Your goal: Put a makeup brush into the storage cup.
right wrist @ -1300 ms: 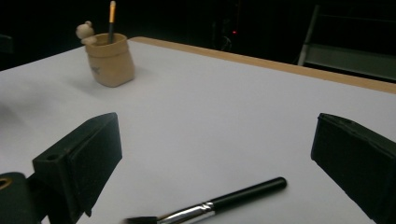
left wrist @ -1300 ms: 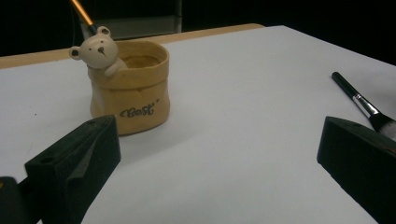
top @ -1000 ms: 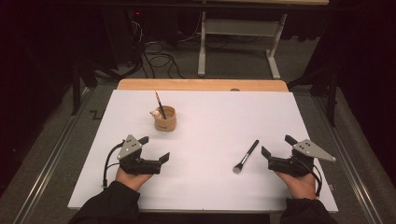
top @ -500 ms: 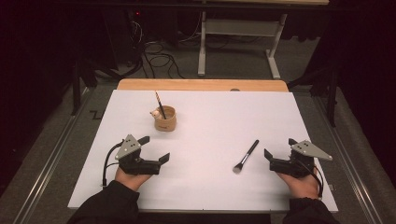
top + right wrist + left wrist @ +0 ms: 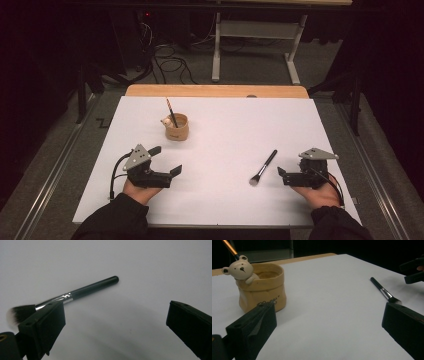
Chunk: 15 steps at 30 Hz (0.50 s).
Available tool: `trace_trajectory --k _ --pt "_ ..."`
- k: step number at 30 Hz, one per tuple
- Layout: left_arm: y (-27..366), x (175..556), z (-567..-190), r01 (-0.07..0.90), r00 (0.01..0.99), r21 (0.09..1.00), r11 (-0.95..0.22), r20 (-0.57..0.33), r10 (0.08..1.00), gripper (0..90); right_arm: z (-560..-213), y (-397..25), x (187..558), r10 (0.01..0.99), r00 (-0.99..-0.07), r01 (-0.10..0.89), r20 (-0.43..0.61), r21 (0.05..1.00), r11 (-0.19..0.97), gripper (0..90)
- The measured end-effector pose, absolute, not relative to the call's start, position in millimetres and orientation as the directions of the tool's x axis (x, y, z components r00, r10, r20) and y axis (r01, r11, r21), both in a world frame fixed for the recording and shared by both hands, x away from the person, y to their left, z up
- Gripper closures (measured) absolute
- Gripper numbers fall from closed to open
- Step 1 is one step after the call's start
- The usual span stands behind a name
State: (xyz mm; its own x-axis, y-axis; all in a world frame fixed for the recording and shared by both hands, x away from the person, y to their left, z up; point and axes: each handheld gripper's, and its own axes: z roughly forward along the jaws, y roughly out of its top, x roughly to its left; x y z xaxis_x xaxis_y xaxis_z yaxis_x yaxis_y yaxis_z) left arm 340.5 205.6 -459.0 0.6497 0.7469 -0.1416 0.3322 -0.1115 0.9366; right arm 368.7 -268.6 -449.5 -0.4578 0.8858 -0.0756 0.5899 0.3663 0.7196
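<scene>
High view: makeup brush [image 5: 263, 167] lies clear between cup [image 5: 176, 127] and right gripper [image 5: 283, 175].

white table top [image 5: 225, 150], grey floor [image 5: 60, 150], cables [image 5: 170, 65]

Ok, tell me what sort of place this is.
Probably a lab or workshop set up for recording, not a home: a white-topped table under bright light in a dark room, loose cables on the grey floor, and a metal bench frame behind.
</scene>
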Motion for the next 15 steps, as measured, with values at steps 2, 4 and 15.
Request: trace_trajectory --k 2,4,15 --pt "206 341 -459 0.335 0.649 0.936 -0.109 -0.146 0.746 0.3 -450 -264 370 0.878 -0.470 0.606 -0.094 0.689 0.398 3.1" --pt "207 342 -460 0.339 0.650 0.935 -0.107 -0.151 0.745 0.3 -450 -260 370 0.873 -0.478 0.629 -0.093 0.658 0.414 3.1" --pt "205 344 -460 0.341 0.662 0.934 -0.104 -0.160 0.732 0.3 -450 -252 375 0.865 -0.495 0.722 -0.083 0.514 0.462 3.5"
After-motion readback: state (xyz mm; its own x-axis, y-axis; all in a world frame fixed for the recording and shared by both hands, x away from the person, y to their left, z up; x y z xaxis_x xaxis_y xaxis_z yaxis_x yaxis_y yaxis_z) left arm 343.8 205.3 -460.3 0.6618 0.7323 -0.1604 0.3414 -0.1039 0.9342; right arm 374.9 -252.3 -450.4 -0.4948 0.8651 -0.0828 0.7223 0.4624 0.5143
